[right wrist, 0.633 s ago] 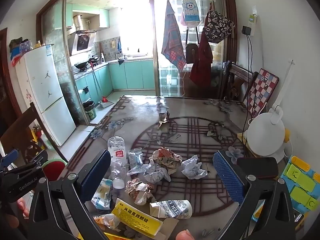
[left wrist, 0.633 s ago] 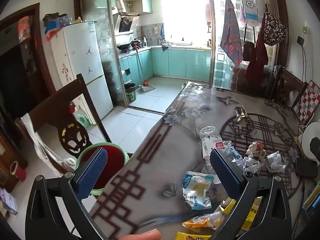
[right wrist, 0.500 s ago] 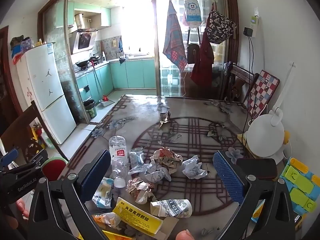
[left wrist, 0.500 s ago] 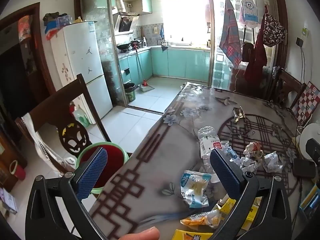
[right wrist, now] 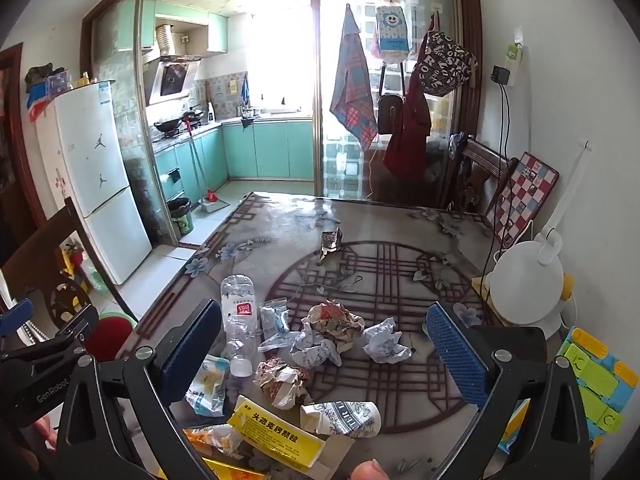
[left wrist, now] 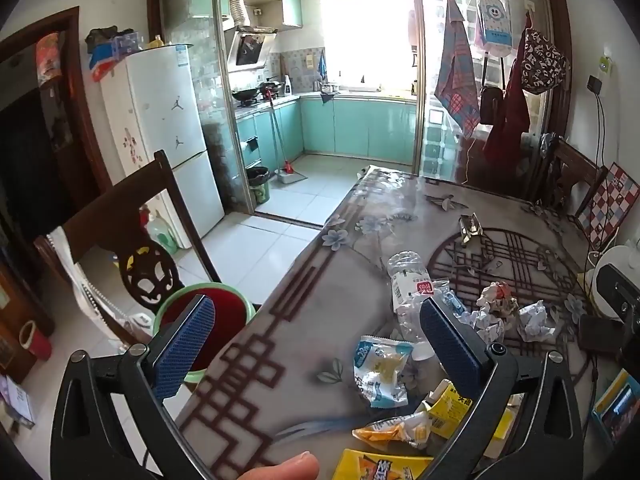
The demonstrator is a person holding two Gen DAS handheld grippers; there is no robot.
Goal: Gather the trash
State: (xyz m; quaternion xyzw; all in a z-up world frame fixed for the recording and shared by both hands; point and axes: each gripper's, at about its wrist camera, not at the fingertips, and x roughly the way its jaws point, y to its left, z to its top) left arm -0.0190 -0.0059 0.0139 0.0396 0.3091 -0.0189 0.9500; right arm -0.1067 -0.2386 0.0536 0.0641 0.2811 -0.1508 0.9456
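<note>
- Crumpled paper wads [right wrist: 332, 324] sit mid-table [right wrist: 400, 232], just right of the plastic bottle [right wrist: 239, 312].
- Your left gripper [left wrist: 316, 344] and right gripper [right wrist: 324, 344]: both spread wide, holding nothing.

Trash lies scattered across a patterned table [right wrist: 400, 216]: a crushed clear plastic bottle [right wrist: 239, 316] on its side, crumpled paper balls [right wrist: 387, 341] clustered beside it, a torn blue-and-white snack wrapper [left wrist: 380, 372], a flattened yellow box [right wrist: 276, 432] and a toppled paper cup [right wrist: 344, 418] near the front edge.
</note>
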